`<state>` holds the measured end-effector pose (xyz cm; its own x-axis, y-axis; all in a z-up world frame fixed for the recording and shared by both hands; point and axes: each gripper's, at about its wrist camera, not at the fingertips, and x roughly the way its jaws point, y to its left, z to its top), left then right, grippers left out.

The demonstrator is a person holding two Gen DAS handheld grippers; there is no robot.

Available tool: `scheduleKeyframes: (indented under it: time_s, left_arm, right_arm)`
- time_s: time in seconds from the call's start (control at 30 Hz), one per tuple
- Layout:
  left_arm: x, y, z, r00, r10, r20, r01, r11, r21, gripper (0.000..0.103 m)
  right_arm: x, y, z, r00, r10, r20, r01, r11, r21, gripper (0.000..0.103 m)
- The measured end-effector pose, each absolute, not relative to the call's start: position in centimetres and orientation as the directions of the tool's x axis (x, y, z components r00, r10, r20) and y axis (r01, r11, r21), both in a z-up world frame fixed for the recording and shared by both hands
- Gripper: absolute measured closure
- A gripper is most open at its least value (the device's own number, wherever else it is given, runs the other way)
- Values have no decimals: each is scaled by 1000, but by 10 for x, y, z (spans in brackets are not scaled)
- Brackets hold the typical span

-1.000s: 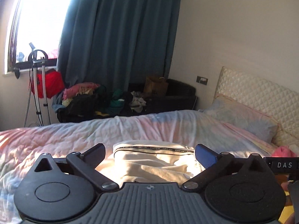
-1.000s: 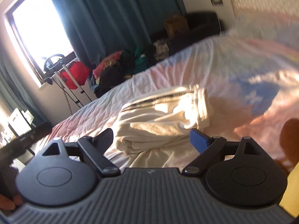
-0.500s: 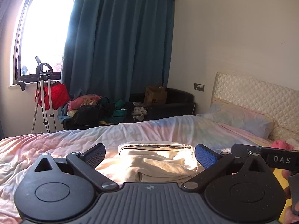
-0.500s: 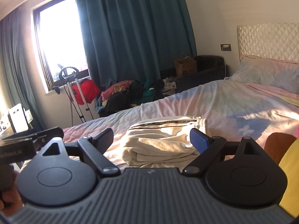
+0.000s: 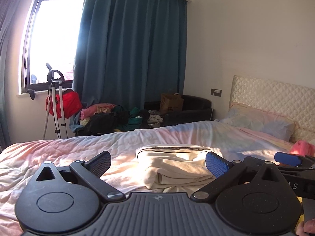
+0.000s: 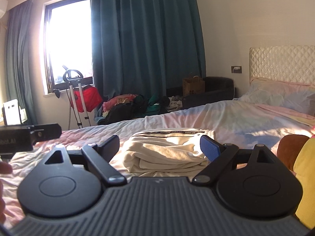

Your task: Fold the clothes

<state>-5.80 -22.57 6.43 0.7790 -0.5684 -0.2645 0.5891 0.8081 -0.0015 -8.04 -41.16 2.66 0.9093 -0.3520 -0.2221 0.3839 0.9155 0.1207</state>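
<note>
Right wrist view levelled since a second ago; both grippers (image 6: pixel 159 146) (image 5: pixel 158 162) wide, empty, nearer garment (image 6: pixel 167 153) — folded, probably finished.

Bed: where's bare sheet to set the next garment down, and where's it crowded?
Free: the wide stretch of sheet left of the folded cream garment, and the band between that garment and the pillow. Crowded: near side, where the open left gripper and open right gripper flank the garment; a pink garment sits by the headboard.
</note>
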Motion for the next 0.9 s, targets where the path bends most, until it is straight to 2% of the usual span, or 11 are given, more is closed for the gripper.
scheduleKeyframes:
  time_s: [0.2, 0.43, 0.9]
  left_arm:
    - [-55, -222, 50, 782, -565, -263, 584, 812, -8, 0]
    - [-57, -220, 32, 778, -556, -293, 577, 816, -16, 0]
    - [-52, -224, 25, 801, -517, -301, 541, 841, -5, 0]
  right_arm:
    - [-71, -409, 8, 893, -380, -241, 409, 909, 85, 13]
    - [-73, -402, -4, 884, -413, -219, 434, 899, 56, 13]
    - [-73, -410, -8, 877, -416, -240, 445, 892, 79, 13]
